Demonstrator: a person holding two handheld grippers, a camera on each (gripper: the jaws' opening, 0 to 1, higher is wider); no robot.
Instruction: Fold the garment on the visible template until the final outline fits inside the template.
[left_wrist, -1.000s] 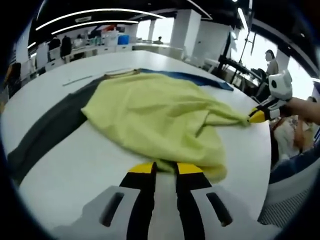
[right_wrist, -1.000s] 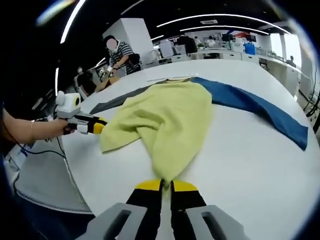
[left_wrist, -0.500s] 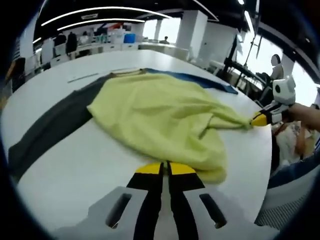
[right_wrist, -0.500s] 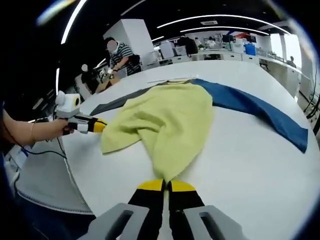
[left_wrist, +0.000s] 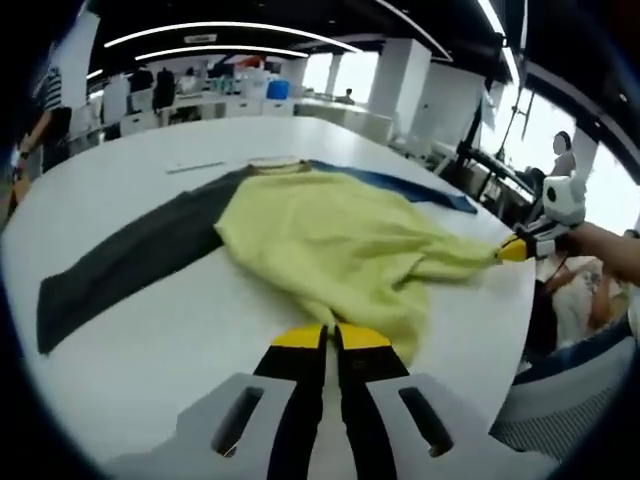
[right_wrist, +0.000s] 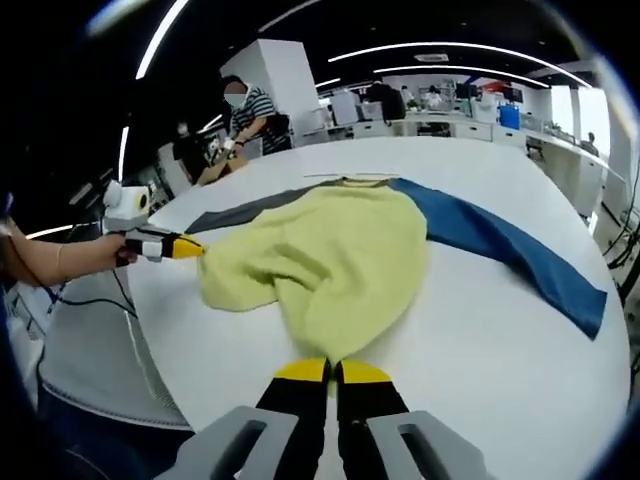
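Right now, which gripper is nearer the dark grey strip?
Left. The left gripper clamps the yellow garment edge on the dark grey strip side; the right gripper clamps the opposite edge, by the blue strip.

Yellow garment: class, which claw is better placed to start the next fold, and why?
Probably either, together: the left claw and the right claw each stand shut on the yellow garment, at opposite ends, on the table.

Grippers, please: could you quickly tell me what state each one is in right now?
Left gripper: shut on the yellow garment, at its near edge.
Right gripper: shut on the yellow garment, at its near corner.
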